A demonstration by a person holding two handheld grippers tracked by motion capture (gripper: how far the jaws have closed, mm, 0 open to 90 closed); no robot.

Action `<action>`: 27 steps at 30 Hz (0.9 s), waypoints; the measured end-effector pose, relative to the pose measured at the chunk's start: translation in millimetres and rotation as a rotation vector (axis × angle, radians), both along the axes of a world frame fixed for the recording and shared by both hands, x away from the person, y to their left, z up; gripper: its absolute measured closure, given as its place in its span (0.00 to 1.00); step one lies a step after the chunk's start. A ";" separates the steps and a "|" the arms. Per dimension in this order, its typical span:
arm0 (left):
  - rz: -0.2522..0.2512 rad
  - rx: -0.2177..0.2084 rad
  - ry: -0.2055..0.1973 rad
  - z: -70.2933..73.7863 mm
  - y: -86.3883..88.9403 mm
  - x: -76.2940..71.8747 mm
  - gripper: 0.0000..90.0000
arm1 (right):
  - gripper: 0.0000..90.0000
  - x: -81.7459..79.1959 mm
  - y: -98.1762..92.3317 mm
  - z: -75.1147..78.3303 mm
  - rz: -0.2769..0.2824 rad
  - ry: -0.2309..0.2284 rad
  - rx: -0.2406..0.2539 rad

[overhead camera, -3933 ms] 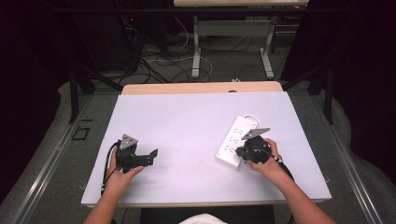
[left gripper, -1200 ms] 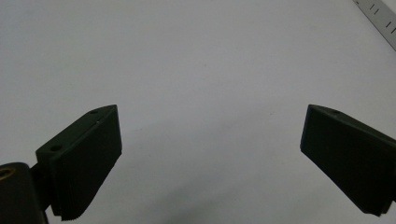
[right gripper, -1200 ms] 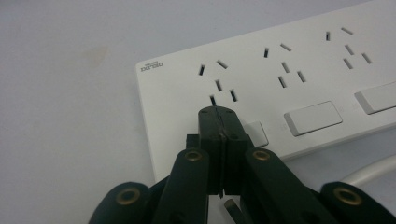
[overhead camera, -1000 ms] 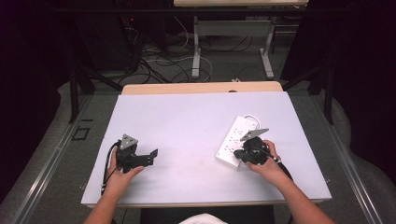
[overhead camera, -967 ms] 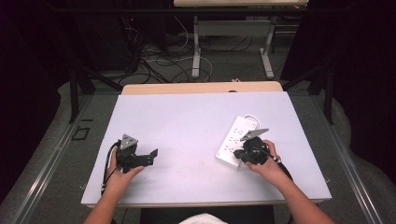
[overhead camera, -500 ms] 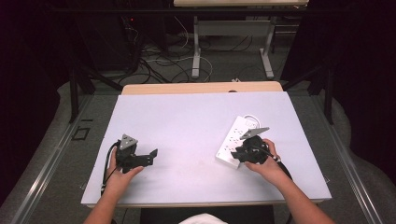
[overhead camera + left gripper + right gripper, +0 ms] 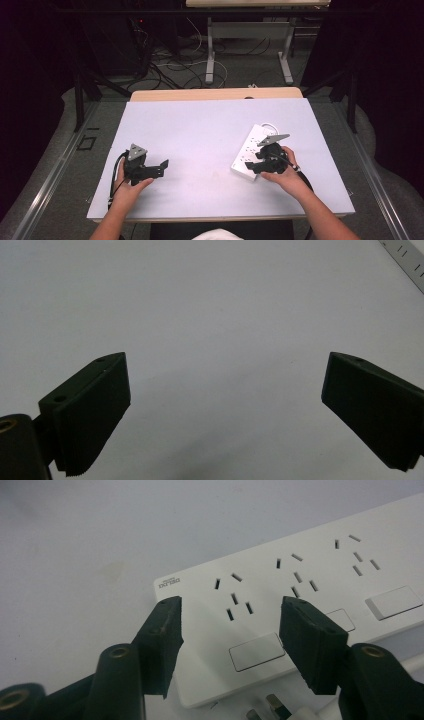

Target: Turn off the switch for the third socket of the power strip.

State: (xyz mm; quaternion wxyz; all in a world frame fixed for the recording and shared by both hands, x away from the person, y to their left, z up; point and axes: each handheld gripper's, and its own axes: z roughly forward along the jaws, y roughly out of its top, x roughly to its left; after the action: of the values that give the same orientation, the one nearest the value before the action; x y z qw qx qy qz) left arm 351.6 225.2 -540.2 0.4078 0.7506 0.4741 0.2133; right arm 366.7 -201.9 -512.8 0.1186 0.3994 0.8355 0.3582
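A white power strip (image 7: 252, 145) lies at an angle on the right half of the white table (image 7: 200, 130). My right gripper (image 7: 251, 164) is over the strip's near end. In the right gripper view its jaws stand open (image 7: 232, 605), one on each side of the end socket of the power strip (image 7: 300, 580), with nothing held between them. A white plug (image 7: 274, 709) with metal prongs lies just below the strip's edge. My left gripper (image 7: 159, 170) rests on the table's left side, far from the strip. Its jaws (image 7: 225, 410) are spread wide over bare table.
A corner of the power strip (image 7: 406, 251) shows at the top right of the left gripper view. A wooden board edge (image 7: 215, 94) lies behind the white surface. Loose cables (image 7: 170, 65) and desk legs (image 7: 210, 55) are on the floor beyond. The table's middle is open surface.
My right gripper has edged slightly left along the strip's near end. The left gripper and the strip have stayed where they were.
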 end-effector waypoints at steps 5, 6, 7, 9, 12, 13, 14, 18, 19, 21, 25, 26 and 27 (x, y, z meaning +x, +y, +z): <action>0.000 0.003 0.003 0.2 -0.4 -0.2 0.06 | 0.34 2.0 -1.9 2.1 -0.018 0.004 0.013; 0.000 0.003 0.003 0.3 -0.4 -0.2 0.06 | 0.32 2.4 -2.1 2.4 -0.022 0.010 0.016; 0.000 0.002 0.003 0.3 -0.4 -0.2 0.06 | 0.31 2.0 -2.4 3.4 -0.030 0.018 0.018; 0.000 -0.001 0.001 0.1 -0.3 -0.2 0.06 | 0.28 2.2 -3.1 4.4 -0.028 0.010 0.016; 0.001 -0.001 0.000 0.1 -0.3 -0.2 0.06 | 0.21 2.4 -3.4 5.2 -0.044 0.010 0.018; 0.000 0.000 0.000 0.2 -0.4 -0.3 0.06 | 0.19 2.6 -3.9 5.6 -0.049 0.019 0.017; 0.000 0.000 -0.001 0.3 -0.4 -0.3 0.06 | 0.18 3.1 -4.4 5.8 -0.053 0.019 0.019; 0.001 -0.001 -0.001 0.4 -0.2 -0.5 0.06 | 0.14 3.8 -7.5 7.7 -0.075 0.005 0.018; 0.002 -0.002 -0.001 0.3 -0.2 -0.5 0.06 | 0.11 4.0 -8.3 8.3 -0.077 0.004 0.019; 0.002 0.000 -0.004 0.4 0.1 -0.3 0.06 | 0.05 5.2 -10.0 8.9 -0.082 -0.006 0.019; 0.002 0.000 -0.003 0.4 0.3 -0.3 0.06 | 0.00 7.3 -14.8 10.4 -0.092 -0.004 0.026; 0.003 0.000 -0.002 0.3 0.3 -0.3 0.06 | 0.00 7.4 -16.0 11.0 -0.095 -0.008 0.029; 0.001 0.010 -0.006 0.6 1.0 -0.1 0.06 | 0.00 7.8 -17.3 11.4 -0.101 -0.019 0.023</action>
State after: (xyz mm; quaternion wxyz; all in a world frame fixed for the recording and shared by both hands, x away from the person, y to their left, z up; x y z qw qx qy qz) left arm 351.5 226.2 -539.6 0.4052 0.7519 0.4721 0.2181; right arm 374.5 -219.1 -501.4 0.1399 0.4388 0.8090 0.3651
